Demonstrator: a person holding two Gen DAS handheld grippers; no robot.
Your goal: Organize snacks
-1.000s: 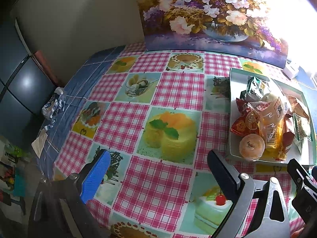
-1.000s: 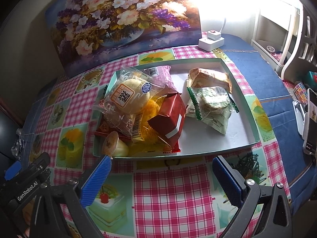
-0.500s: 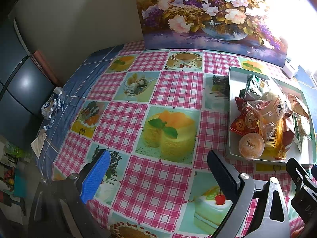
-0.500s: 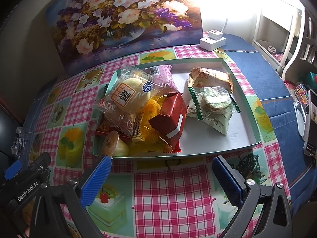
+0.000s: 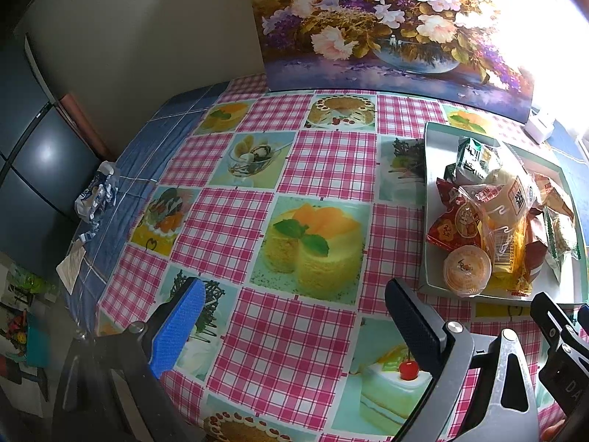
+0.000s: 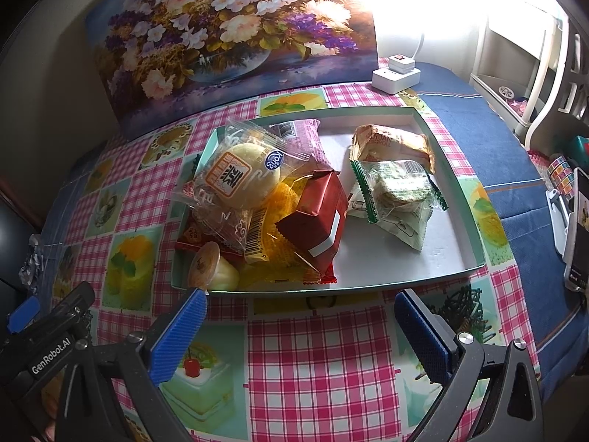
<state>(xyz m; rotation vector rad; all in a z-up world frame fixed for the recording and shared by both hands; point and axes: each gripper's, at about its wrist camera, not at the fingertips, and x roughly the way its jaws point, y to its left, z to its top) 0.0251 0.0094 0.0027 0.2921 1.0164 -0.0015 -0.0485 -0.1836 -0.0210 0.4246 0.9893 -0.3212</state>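
Holding our right hand-held gripper [image 6: 300, 328] wide open and empty above the counter [image 6: 316, 361], we see the tray [image 6: 456, 184] just beyond its fingertips. Our left hand-held gripper [image 5: 294, 313] also gapes empty, left of the tray. Snacks crowd the tray's left half: a wrapped bun [image 6: 239, 176], a red packet [image 6: 316, 217], a jelly cup [image 6: 206, 265]. A green-edged packet [image 6: 397, 191] lies further right.

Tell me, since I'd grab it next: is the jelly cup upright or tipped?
Tipped. The jelly cup lies on its side at the tray's near-left corner, its foil lid facing sideways, not up.
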